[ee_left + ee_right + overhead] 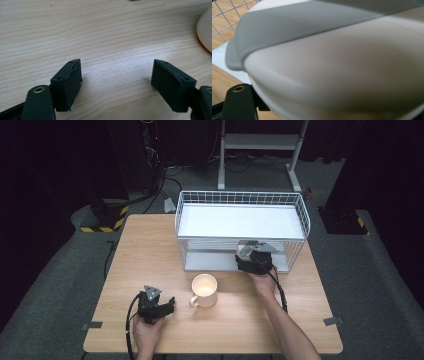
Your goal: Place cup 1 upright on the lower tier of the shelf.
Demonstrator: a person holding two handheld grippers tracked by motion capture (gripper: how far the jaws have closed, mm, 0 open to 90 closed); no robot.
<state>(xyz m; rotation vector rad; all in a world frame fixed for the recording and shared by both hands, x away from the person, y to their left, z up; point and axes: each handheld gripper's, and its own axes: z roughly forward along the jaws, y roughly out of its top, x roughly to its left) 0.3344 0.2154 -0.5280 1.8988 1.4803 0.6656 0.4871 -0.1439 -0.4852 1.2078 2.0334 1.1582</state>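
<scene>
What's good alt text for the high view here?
A person's right gripper reaches into the lower shelf of a white wire rack at the far side of a wooden table. A cream mug stands mid-table; the left gripper rests open beside it.

We rested our left gripper (pixel 170 306) low beside the cream ceramic mug (pixel 204 290), jaws apart; our right gripper (pixel 255 262) reached forward beyond it.
</scene>
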